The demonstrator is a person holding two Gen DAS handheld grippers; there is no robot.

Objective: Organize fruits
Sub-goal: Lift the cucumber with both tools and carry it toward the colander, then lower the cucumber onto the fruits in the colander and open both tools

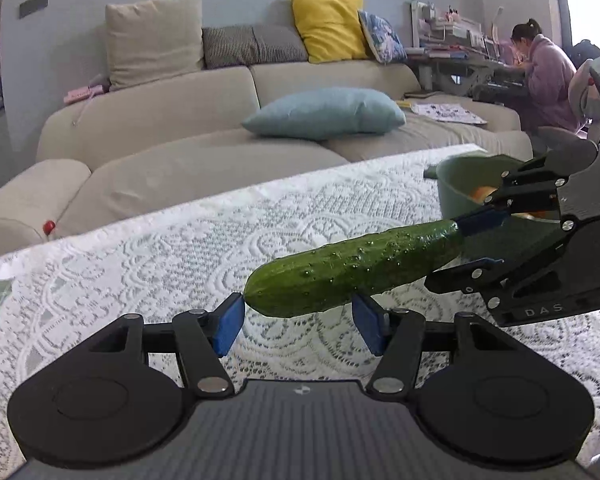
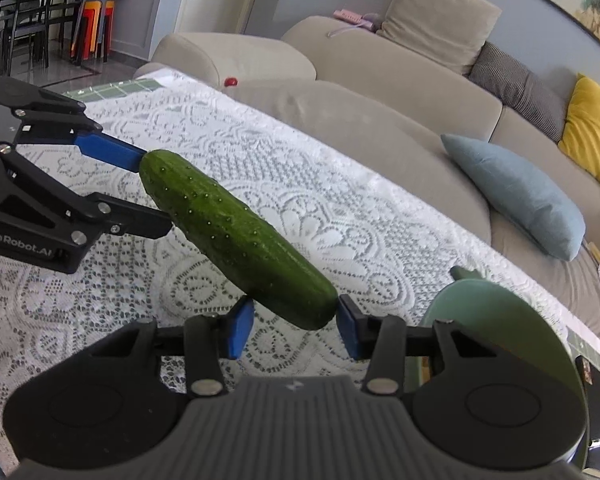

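A green cucumber (image 1: 352, 268) (image 2: 236, 236) hangs in the air above the lace tablecloth, held at both ends. My left gripper (image 1: 298, 326) has its blue pads against the cucumber's near end; it also shows in the right wrist view (image 2: 144, 196). My right gripper (image 2: 296, 330) is shut on the other end and shows in the left wrist view (image 1: 466, 240). A green bowl (image 1: 460, 184) (image 2: 500, 320) holding something orange stands at the table's right, behind the right gripper.
The table wears a white lace cloth (image 1: 180, 264) (image 2: 260, 148). Beyond its far edge stands a beige sofa (image 1: 180, 108) with cushions. A person (image 1: 544, 76) sits at a desk at the far right. A small red object (image 1: 49, 225) lies on the sofa arm.
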